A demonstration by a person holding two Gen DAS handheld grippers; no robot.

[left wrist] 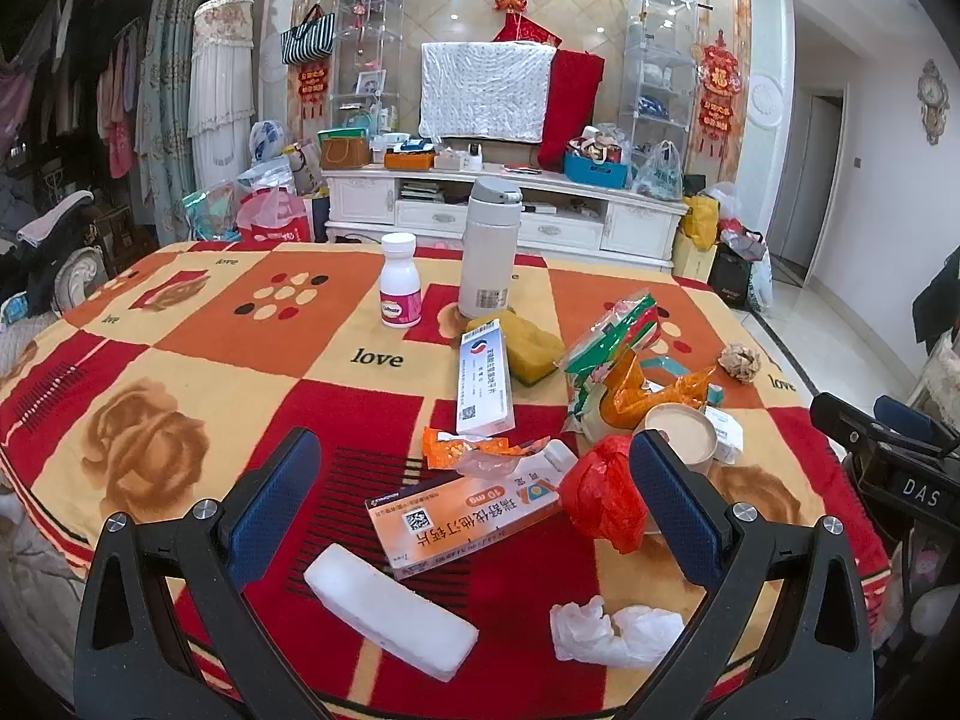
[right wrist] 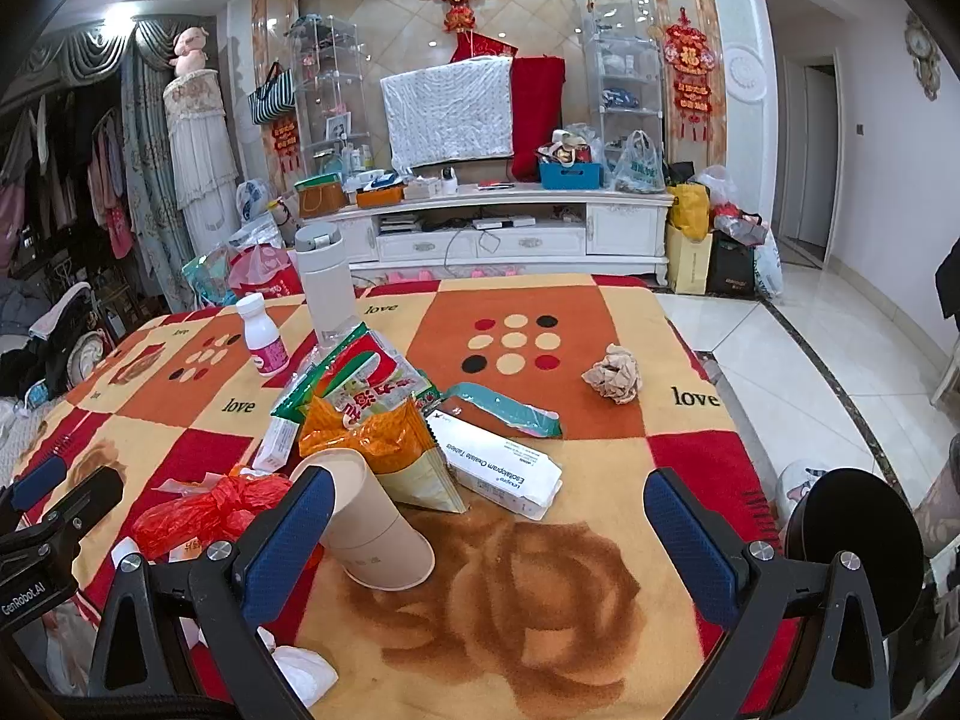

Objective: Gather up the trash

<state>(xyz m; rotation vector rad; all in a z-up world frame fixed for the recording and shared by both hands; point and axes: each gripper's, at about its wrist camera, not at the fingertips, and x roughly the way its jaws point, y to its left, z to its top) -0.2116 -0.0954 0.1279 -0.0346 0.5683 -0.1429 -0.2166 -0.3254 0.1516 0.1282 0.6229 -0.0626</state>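
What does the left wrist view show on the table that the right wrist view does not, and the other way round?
Only the left wrist view shows the orange medicine box, the white block and the yellow sponge. Only the right wrist view shows the white Escitalopram box in full. Both show the paper cup, the red plastic bag, the crumpled paper ball, the white thermos and the pill bottle. Both grippers, left gripper and right gripper, are open.
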